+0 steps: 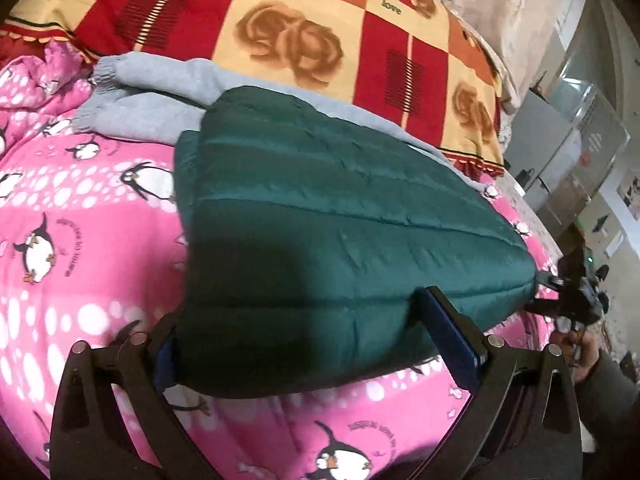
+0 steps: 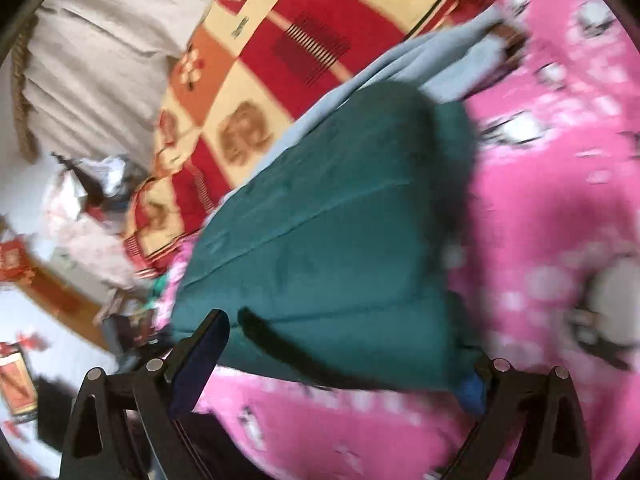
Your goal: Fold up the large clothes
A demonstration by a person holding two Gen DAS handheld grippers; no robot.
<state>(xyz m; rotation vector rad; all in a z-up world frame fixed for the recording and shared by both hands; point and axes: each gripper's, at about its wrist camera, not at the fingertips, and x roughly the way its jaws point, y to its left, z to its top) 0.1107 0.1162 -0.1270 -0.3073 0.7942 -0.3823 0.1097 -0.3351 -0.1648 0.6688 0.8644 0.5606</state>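
Note:
A dark green quilted jacket lies folded on the pink penguin blanket; it also shows in the right wrist view. A grey sweatshirt lies under and behind it, also seen in the right wrist view. My left gripper is open, its blue-padded fingers straddling the jacket's near edge; the jacket covers the left finger's tip. My right gripper is open too, spread around the jacket's other end, and shows at the right edge of the left wrist view.
A red, yellow and orange checked blanket covers the far side of the bed. A beige curtain hangs beyond it. Clutter and red packages lie on the floor at the left in the right wrist view.

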